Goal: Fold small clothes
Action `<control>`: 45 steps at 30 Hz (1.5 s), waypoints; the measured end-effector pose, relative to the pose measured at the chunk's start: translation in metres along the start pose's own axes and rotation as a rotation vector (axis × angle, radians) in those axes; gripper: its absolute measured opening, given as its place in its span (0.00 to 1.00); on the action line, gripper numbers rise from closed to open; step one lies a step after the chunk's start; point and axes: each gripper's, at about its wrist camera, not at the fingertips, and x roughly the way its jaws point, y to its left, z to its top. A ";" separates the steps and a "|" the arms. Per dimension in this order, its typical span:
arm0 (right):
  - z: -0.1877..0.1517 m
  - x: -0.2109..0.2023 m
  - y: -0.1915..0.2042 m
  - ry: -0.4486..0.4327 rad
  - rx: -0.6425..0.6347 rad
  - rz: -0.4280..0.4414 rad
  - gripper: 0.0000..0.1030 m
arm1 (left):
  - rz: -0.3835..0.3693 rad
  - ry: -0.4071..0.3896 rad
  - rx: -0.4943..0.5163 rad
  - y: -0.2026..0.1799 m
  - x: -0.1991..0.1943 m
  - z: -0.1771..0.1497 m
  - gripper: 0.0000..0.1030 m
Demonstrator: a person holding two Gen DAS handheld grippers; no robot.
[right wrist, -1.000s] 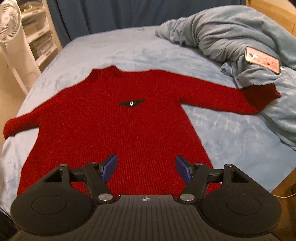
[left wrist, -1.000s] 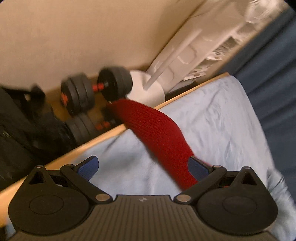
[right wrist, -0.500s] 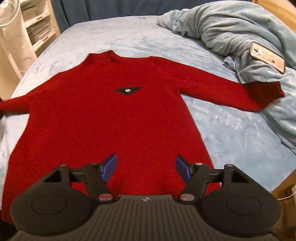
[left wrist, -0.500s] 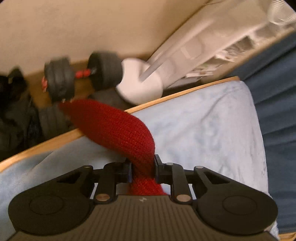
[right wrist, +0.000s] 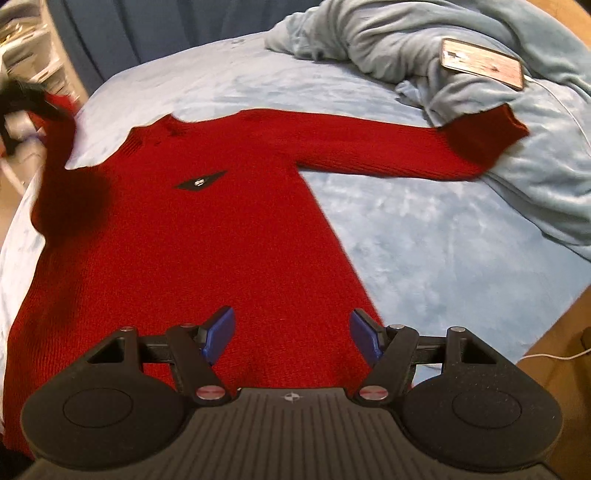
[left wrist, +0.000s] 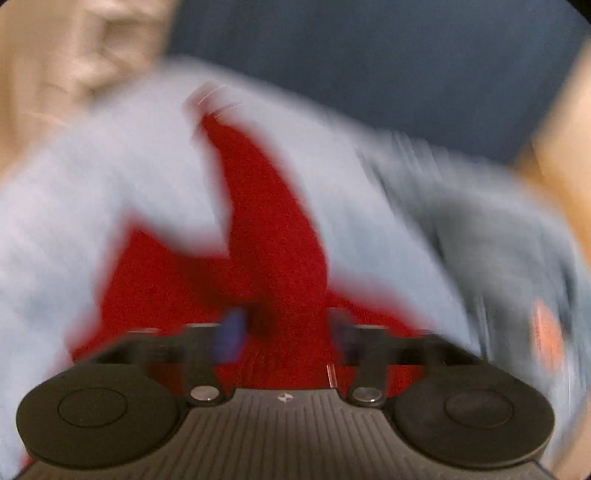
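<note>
A: The left claw (left wrist: 284,328) is seen blurred above the jumper (right wrist: 192,236), its jaws opening. In that view red knit lies between and beyond them, but no pad is seen pressing on it. The right claw (right wrist: 291,334) hangs released over the hem, nothing gripped.

B: Where is the garment placed?

A: It is spread flat on the bed (right wrist: 424,229), front up. Its long axis runs from the hem by the right claw to the collar at the far end. The right sleeve (right wrist: 388,147) is stretched out sideways onto the blanket (right wrist: 480,33), beside a phone (right wrist: 482,62); the left sleeve (right wrist: 55,147) is lifted at the bed's edge.

B: How should the step be done well?

A: The left sleeve is best laid straight across the chest, and smoothed before the other is brought over.
</note>
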 end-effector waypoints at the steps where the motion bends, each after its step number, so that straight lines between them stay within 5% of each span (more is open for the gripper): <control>1: 0.001 0.000 -0.004 -0.002 0.009 -0.002 0.68 | 0.011 0.047 0.040 -0.005 0.003 -0.020 0.88; 6: 0.009 0.009 -0.021 -0.007 0.039 -0.018 0.68 | 0.105 0.054 0.128 0.039 -0.027 -0.070 0.91; 10: 0.033 0.027 -0.023 -0.022 0.101 0.042 0.68 | 0.254 -0.047 0.047 0.098 -0.055 -0.046 0.99; 13: 0.068 0.047 -0.023 -0.058 0.207 0.146 0.68 | 0.272 -0.084 -0.039 0.131 -0.057 -0.012 0.99; 18: 0.128 0.102 -0.023 -0.064 0.348 0.220 0.69 | 0.239 -0.047 -0.062 0.146 -0.008 0.034 0.99; 24: 0.192 0.168 0.001 -0.018 0.330 0.168 0.69 | 0.244 0.088 0.049 0.112 0.085 0.061 0.99; 30: 0.237 0.233 0.043 0.073 0.320 0.066 0.69 | 0.339 0.174 0.169 0.076 0.147 0.069 0.97; 31: 0.241 0.247 0.052 0.089 0.292 0.004 0.69 | 0.356 0.209 0.199 0.074 0.156 0.068 0.84; 32: 0.242 0.258 0.059 0.109 0.261 -0.040 0.68 | 0.370 0.256 0.245 0.071 0.166 0.067 0.50; 33: 0.242 0.269 0.066 0.138 0.213 -0.074 0.56 | 0.386 0.285 0.273 0.071 0.171 0.065 0.35; 34: 0.239 0.272 0.072 0.149 0.158 -0.095 0.44 | 0.384 0.290 0.274 0.073 0.171 0.066 0.23; 35: 0.238 0.271 0.079 0.134 0.092 -0.110 0.18 | 0.357 0.282 0.241 0.078 0.165 0.071 0.19; 36: 0.240 0.264 0.085 0.119 0.039 -0.105 0.14 | 0.332 0.277 0.204 0.083 0.158 0.076 0.18; 37: 0.243 0.251 0.087 0.095 0.027 -0.071 0.13 | 0.304 0.270 0.163 0.091 0.149 0.082 0.18; 42: 0.263 0.145 0.079 -0.229 0.030 0.365 0.12 | 0.276 0.172 -0.035 0.151 0.110 0.103 0.17; 45: 0.247 0.100 0.053 -0.409 -0.012 0.592 0.12 | 0.206 0.169 -0.170 0.189 0.108 0.097 0.19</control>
